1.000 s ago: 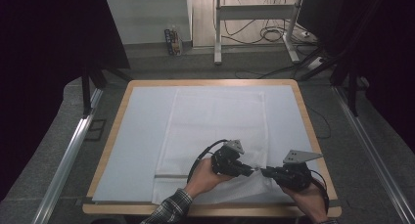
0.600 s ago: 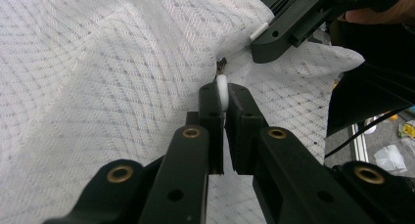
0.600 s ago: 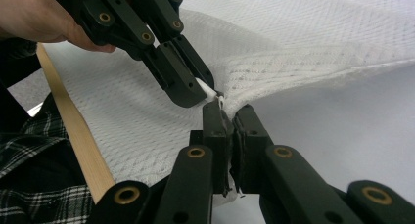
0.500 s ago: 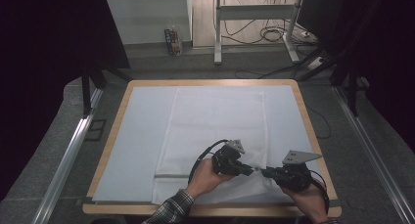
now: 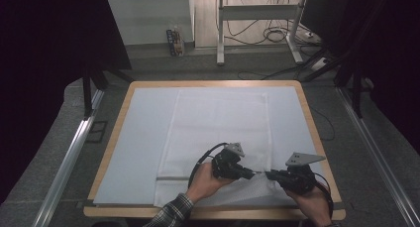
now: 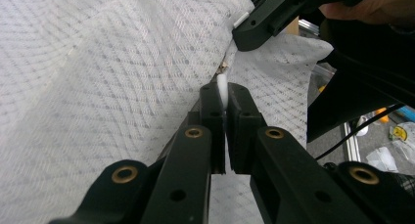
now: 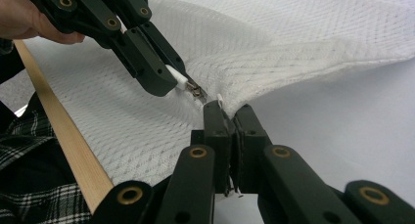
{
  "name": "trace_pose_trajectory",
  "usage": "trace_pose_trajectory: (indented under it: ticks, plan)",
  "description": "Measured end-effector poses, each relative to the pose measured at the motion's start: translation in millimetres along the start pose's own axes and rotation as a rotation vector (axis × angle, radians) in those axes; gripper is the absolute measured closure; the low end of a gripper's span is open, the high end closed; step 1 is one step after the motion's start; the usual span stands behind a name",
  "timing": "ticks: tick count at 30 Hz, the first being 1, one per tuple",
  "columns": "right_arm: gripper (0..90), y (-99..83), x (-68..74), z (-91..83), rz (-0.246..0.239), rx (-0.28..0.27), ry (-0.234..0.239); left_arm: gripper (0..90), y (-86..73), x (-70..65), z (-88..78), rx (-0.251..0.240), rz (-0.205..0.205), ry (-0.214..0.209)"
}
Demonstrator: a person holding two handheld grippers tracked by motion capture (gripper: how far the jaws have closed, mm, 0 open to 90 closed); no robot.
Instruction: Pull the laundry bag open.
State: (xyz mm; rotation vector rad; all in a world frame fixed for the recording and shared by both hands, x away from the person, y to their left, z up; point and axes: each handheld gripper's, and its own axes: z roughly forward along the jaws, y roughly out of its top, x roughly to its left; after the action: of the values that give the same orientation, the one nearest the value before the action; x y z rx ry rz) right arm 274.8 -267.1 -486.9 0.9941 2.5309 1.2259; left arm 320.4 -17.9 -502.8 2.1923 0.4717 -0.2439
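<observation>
Left to right, from the high view.

Bench (image 5: 114, 138): wood-rimmed, covered by a pale sheet. A white mesh laundry bag (image 5: 218, 123) is spread flat down its middle, long side running away from the person. Its near edge, with a grey zipper band (image 5: 173, 178), lies close to the front rim, presumably so both hands can reach it without stretching.

Left tool (image 5: 251, 174): held low over the bag's near right part, pointing right. In the left gripper view its jaws are seen closed, with a white tab or fold of the bag's edge (image 6: 222, 87) pinched between them. In the right gripper view a small metal zipper pull (image 7: 195, 92) is seen at its white tip; which piece is actually clamped cannot be told for certain. The grip appears meant to work the slider.

Right tool (image 5: 269, 175): pointing left, tip to tip with the left one. Its jaws are closed on a bunch of mesh (image 7: 230, 104) just beside the pull, and the fabric is lifted into a tented ridge there. This hold is judged to anchor and tension the cloth, so the zipper can be drawn without the bag dragging along.

Both tools are kept close together, so tension stays local.
</observation>
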Motion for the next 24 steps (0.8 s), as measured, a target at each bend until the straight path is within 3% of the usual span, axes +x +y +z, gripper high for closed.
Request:
trace_pose_trajectory:
  ticks: [5, 7, 8, 9, 24]
  plan:
    - [86.0, 0.0, 0.8, 1.7, 0.003, 0.006, -0.004, 87.9, -1.8, 0.4, -0.3, -0.004, -0.012, 0.003]
    - [86.1, 0.1, 1.2, 1.6, 0.000, 0.011, -0.015, 87.9, -3.2, 0.7, -1.4, 0.010, -0.011, 0.026]
    - [86.1, -1.4, -0.7, 0.4, 0.008, 0.017, -0.047, 87.9, -6.9, 4.6, -4.7, 0.000, -0.036, 0.015]
    - [86.1, -2.3, -2.3, -0.3, 0.025, 0.010, -0.034, 87.9, -9.0, 6.2, -6.8, -0.004, -0.045, 0.014]
    - [86.0, -2.3, -0.1, 1.4, 0.004, 0.027, -0.058, 87.9, -17.0, 6.2, -14.8, 0.000, -0.045, 0.015]
